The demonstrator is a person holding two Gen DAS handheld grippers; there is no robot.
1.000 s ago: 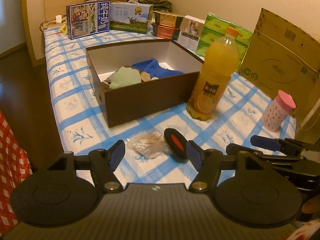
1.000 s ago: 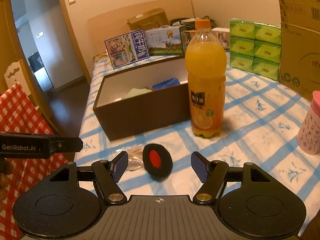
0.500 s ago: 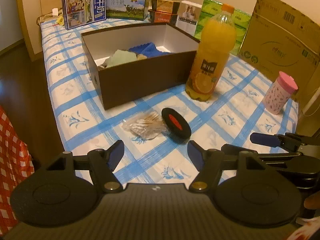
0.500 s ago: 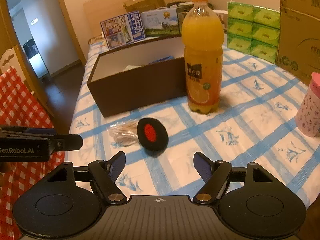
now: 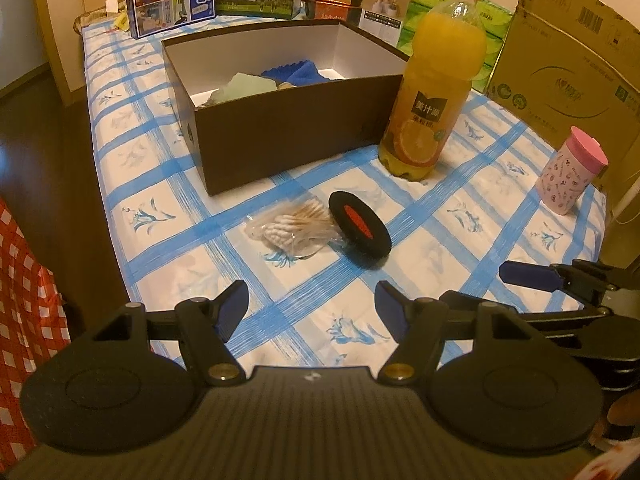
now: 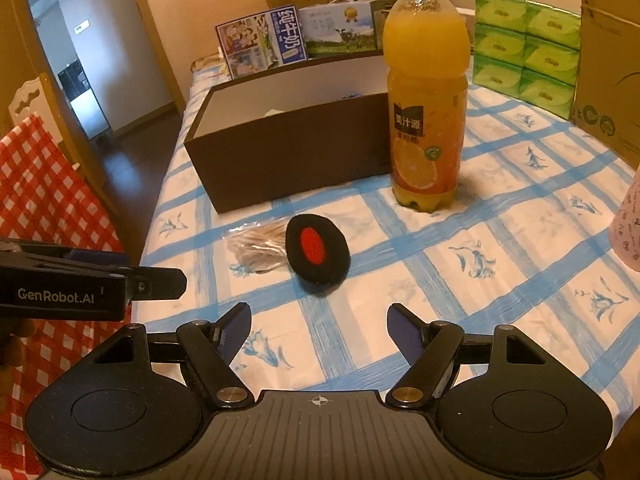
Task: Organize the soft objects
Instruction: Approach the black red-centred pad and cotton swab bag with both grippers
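Both your tools have dropped toward the table, so the black pad with the red oval centre now sits farther ahead of the fingers than a second ago. It lies on the blue-checked table, propped on edge and touching a clear bag of cotton swabs, just in front of the brown box. Inside that box you can already see a blue cloth and a pale green one, so part of the sorting looks done; the pad, and perhaps the swab bag, appear still to go in. Your right tool has just been opening, its jaws now wide apart with nothing between them. Your left tool also stands open and empty, touching nothing. An orange juice bottle stands beside the box.
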